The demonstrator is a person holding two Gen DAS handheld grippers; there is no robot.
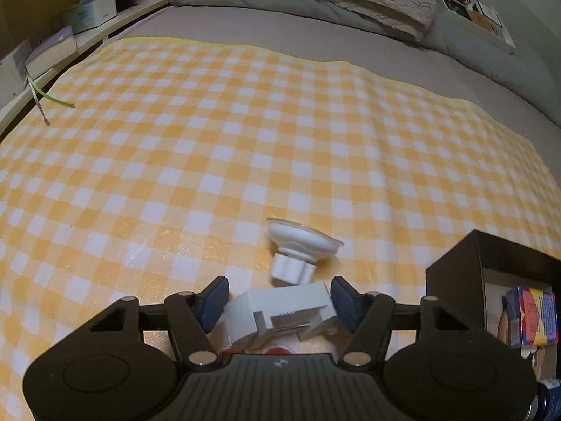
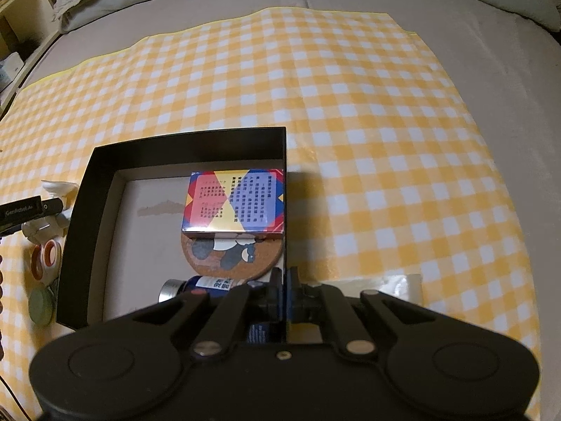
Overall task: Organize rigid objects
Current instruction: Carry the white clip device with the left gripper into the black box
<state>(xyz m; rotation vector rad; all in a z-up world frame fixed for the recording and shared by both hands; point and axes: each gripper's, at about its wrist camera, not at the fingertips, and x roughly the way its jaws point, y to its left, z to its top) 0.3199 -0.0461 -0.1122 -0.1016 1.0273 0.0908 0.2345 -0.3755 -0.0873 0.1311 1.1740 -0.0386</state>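
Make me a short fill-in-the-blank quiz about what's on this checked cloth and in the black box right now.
1. The left gripper has its pads on either side of a ____ plastic part.
2. The right gripper is shut on the ____ of the black box.
3. Inside the box, the colourful card box rests partly on a round cork ____.
4. The cloth is checked white and ____.

Missing words: white; wall; coaster; yellow

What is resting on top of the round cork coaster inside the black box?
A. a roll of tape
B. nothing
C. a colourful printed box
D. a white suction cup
C: the colourful printed box overlaps the far edge of the cork coaster inside the black box.
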